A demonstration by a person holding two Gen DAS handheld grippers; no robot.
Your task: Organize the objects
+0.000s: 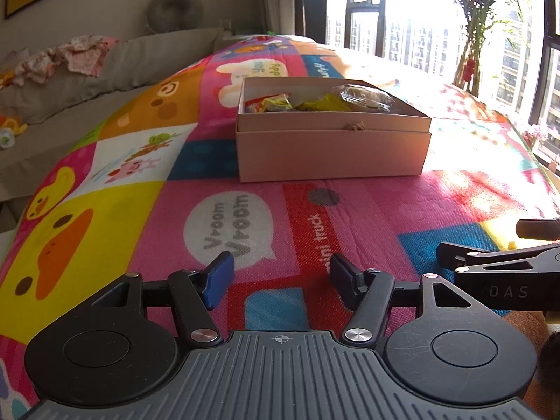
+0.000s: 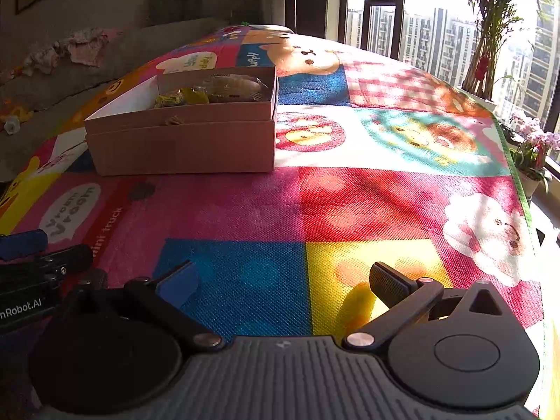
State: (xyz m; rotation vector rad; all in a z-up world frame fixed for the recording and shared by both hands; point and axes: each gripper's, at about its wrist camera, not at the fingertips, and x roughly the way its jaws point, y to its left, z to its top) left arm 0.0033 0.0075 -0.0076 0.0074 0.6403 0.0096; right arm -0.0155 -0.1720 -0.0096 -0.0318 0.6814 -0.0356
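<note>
An open cardboard box (image 1: 332,150) stands on a colourful cartoon play mat (image 1: 133,189). It holds yellow snack packets (image 1: 276,103) and a clear wrapped packet (image 1: 364,96). It also shows in the right wrist view (image 2: 182,147), at the left. My left gripper (image 1: 278,280) is open and empty, low over the mat, well short of the box. My right gripper (image 2: 283,283) is open and empty over the blue and yellow squares, to the right of the box. Its body (image 1: 504,273) shows at the right edge of the left wrist view.
A grey sofa (image 1: 105,66) with crumpled clothes (image 1: 70,56) runs along the left of the mat. Large windows (image 1: 402,17) and a potted palm (image 2: 490,35) stand beyond the far right edge. Pink flowers (image 2: 535,147) sit by the mat's right edge.
</note>
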